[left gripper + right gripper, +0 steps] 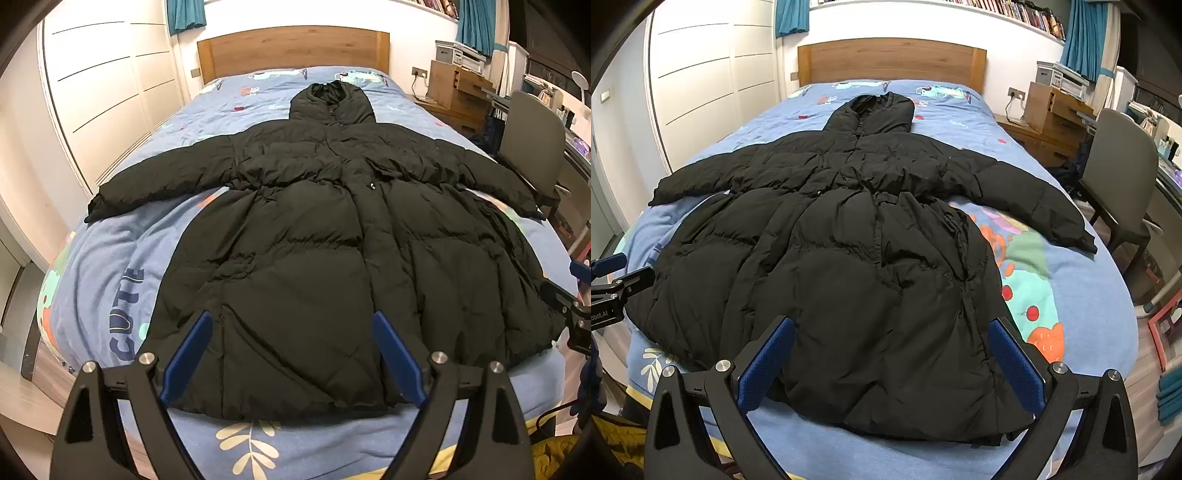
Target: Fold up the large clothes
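Observation:
A long black hooded puffer coat (314, 229) lies flat and front up on the bed, with the hood toward the headboard and both sleeves spread out to the sides. It also shows in the right wrist view (849, 258). My left gripper (291, 325) is open and empty, held above the coat's hem on the left half. My right gripper (892, 328) is open and empty, held above the hem on the right half. The right gripper shows at the right edge of the left wrist view (569, 306). The left gripper shows at the left edge of the right wrist view (613, 284).
The bed has a blue cartoon-print duvet (110, 266) and a wooden headboard (291, 48). White wardrobe doors (103, 85) stand on the left. A wooden nightstand (1052, 118) and a grey chair (1119, 166) stand on the right, close to the bed's edge.

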Available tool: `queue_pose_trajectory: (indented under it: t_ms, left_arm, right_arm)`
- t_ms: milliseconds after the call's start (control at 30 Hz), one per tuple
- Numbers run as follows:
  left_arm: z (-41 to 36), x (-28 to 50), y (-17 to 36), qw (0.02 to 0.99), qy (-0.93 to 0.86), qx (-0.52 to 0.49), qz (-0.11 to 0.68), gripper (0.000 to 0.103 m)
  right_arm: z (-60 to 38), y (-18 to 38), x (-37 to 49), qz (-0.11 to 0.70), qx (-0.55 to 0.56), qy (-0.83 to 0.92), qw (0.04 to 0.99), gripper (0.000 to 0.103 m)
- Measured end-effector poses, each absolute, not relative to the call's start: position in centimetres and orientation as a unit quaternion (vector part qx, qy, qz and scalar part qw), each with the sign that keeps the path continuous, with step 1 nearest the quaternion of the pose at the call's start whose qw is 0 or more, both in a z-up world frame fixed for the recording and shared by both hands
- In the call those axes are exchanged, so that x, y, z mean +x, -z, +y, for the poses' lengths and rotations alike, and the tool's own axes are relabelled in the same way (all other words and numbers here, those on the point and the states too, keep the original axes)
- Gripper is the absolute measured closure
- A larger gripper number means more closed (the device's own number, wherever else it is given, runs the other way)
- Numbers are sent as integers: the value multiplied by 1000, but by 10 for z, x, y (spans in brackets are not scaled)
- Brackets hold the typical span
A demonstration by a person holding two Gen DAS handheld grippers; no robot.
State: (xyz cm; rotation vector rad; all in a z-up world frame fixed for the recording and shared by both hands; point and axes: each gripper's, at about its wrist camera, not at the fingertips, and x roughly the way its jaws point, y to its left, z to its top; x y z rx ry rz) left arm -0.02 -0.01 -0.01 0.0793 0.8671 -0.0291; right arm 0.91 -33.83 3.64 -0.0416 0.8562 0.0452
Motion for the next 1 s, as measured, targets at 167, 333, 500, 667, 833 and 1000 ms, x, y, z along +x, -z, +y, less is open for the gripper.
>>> queue_pose_trajectory:
  t_ms: [167,333,500,667,833,1000]
  left_arm:
    - [0,0,0,906,15,38,421,14]
    - [1,0,0,906,15,37,422,14]
    - [-1,0,1,906,16,36,422,14]
    - [-4,2,4,903,19,39,428,14]
    - [-6,2,6,900,21,38,433,14]
    - [-6,3,6,899,19,39,436,14]
  right_arm:
    - [-339,-36,8,415,-19,-21,910,1]
    - [-340,-37,10,416,-18,-21,909,0]
    - [-341,-35,9,414,-18,-22,910,1]
    - [-344,-34,9,413,-16,-21,910,0]
    - [-346,-34,12,414,-15,-21,910,0]
    - [-346,-35,12,416,-14,-22,909,0]
